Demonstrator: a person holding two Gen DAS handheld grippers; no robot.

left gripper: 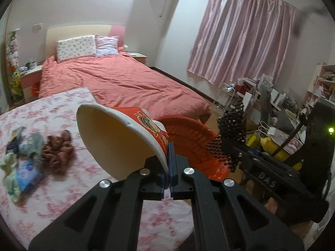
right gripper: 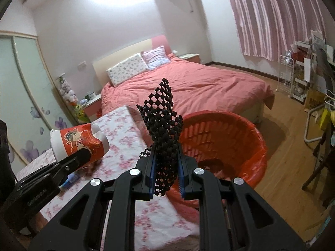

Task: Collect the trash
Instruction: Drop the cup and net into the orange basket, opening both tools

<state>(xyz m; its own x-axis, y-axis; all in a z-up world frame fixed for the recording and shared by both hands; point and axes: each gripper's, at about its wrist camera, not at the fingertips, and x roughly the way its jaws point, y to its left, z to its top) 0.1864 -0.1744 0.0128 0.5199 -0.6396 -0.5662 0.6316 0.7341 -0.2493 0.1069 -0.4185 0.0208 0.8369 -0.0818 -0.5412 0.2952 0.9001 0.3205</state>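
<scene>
I log: left hand-held gripper point(left gripper: 166, 167) clamps an empty paper cup point(left gripper: 117, 138) by its rim, frame centre. Right hand-held gripper point(right gripper: 166, 163) pinches black foam mesh point(right gripper: 163, 125) beside the red basket point(right gripper: 257, 138), contents unclear.

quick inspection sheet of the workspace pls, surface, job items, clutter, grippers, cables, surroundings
Surface: table with a pink floral cloth.
Job's things: red and white paper cup, tilted, pinched by its rim; black foam mesh held upright; red trash basket with a red liner, on the floor beside the table, some trash at its bottom.
Clutter: crumpled wrappers and a brownish clump lie on the cloth.
Grippers: left hand-held gripper shut on the cup; right hand-held gripper shut on the mesh.
Cables: nothing seen.
Surroundings: bed with a coral cover, pink curtain, crowded shelves, wooden floor.
</scene>
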